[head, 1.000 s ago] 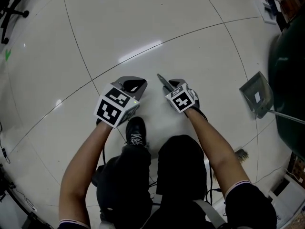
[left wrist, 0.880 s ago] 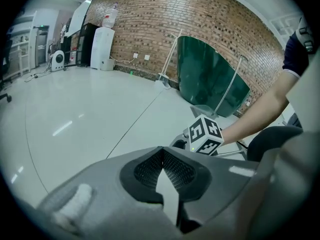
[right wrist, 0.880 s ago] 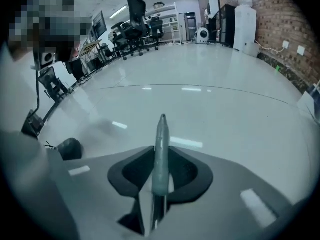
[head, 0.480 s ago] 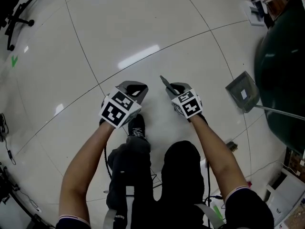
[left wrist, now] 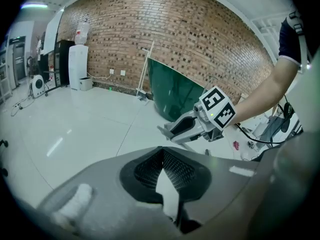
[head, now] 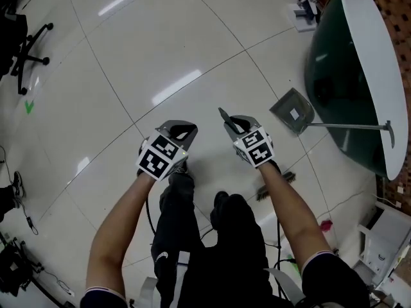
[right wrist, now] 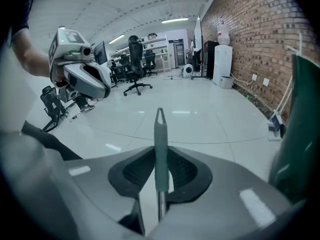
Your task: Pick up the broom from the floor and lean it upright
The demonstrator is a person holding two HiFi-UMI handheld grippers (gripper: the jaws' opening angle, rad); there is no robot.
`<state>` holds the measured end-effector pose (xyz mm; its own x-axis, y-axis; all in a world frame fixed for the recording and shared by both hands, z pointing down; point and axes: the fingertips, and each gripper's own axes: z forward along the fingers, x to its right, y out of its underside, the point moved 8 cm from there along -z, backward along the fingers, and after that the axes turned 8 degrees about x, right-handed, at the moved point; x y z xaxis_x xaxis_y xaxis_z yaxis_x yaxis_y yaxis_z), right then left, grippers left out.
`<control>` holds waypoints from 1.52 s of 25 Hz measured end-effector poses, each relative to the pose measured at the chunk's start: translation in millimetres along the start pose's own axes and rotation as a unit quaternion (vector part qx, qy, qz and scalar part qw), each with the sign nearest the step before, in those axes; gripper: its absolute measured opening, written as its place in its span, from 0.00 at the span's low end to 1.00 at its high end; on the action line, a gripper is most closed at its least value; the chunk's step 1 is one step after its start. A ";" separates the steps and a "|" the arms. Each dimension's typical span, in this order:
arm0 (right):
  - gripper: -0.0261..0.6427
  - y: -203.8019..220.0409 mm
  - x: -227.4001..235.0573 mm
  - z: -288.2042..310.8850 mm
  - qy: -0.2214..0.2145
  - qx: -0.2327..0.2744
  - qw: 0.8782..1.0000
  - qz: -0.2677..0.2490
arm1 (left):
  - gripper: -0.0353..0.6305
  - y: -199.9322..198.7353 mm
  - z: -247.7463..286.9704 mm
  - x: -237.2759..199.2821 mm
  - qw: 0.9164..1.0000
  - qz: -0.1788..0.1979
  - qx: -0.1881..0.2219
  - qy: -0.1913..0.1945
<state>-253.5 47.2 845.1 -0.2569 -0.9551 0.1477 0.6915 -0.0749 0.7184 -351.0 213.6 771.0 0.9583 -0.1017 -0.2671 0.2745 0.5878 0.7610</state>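
Two grippers we held: R gripper point(head: 232, 124) clamped grey-green-tipped metal broom handle point(right wrist: 160, 134), pointing 12 o'clock; L gripper point(left wrist: 161, 153) jaws together, empty.

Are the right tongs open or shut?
Shut: the right tongs pinch the broom handle from both sides.

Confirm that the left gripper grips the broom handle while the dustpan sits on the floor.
Wrong gripper: the right gripper grips the broom handle, as the right gripper view shows; the left gripper holds nothing. The dustpan does sit on the floor.
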 end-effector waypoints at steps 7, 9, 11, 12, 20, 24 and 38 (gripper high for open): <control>0.17 -28.6 -5.9 -157.4 0.046 0.037 0.998 0.008 | 0.06 -70.7 -17.6 95.6 1.000 0.006 0.016 0.023; 0.17 -30.9 -3.5 -198.9 0.069 0.049 0.996 0.014 | 0.06 -86.9 -16.7 122.5 0.999 0.011 0.020 0.036; 0.17 -29.0 -1.1 -240.3 0.097 0.063 0.993 0.022 | 0.06 -102.8 -15.3 149.9 0.998 0.022 0.025 0.047; 0.17 -26.6 -0.1 -261.1 0.111 0.070 0.991 0.027 | 0.06 -111.0 -15.1 164.0 0.998 0.032 0.029 0.049; 0.17 5.4 -1.1 -397.7 0.214 0.112 0.967 0.082 | 0.06 -174.1 -17.0 263.3 0.985 0.133 0.065 0.085; 0.17 19.1 -3.9 -453.7 0.269 0.129 0.948 0.110 | 0.06 -208.9 -14.4 296.1 0.976 0.169 0.081 0.114; 0.17 14.3 33.0 -577.7 0.437 0.184 0.850 0.228 | 0.06 -348.7 78.9 346.9 0.931 0.218 0.128 0.263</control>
<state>137.9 -151.0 467.6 0.6931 -0.7205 0.0220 0.2849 0.3018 0.9098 -108.0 -90.0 459.6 0.8302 0.5481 -0.1016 -0.0566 0.2642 0.9628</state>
